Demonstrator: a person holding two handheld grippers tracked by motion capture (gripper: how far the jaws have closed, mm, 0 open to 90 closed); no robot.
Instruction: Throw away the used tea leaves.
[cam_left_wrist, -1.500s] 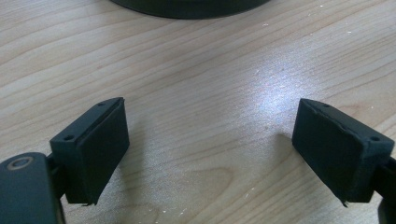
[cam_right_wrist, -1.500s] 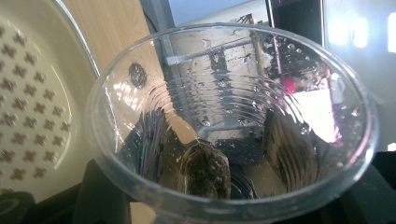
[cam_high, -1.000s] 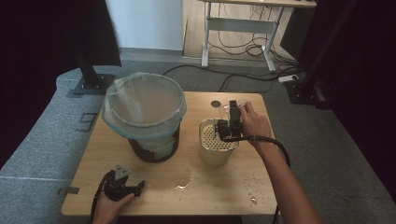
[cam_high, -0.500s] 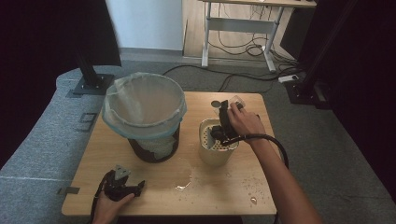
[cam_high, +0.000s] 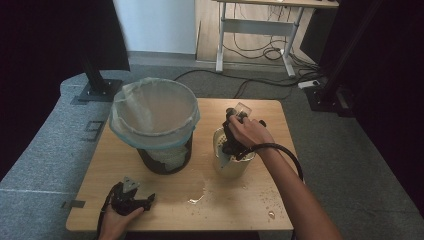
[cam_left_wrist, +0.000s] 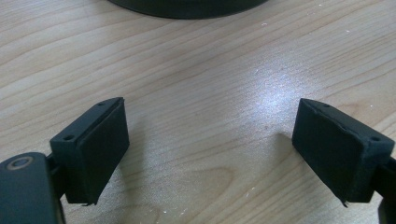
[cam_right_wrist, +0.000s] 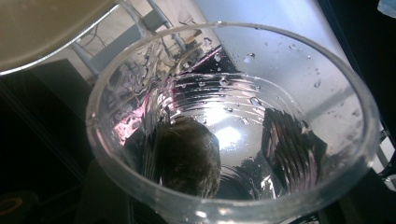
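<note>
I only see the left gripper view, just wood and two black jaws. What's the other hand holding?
Observer: The right gripper holds a clear plastic cup.
Operator: Where is that cup?
Observer: Seemingly above the far rim of a round beige pot on the wooden table.
Operator: Is anything in the cup?
Observer: I can only make out water droplets on its inside wall.

A black bin (cam_high: 165, 157) lined with a pale bag (cam_high: 152, 112) stands on the wooden table (cam_high: 165, 210), a small spill, perhaps water (cam_high: 197, 196), nearby
</note>
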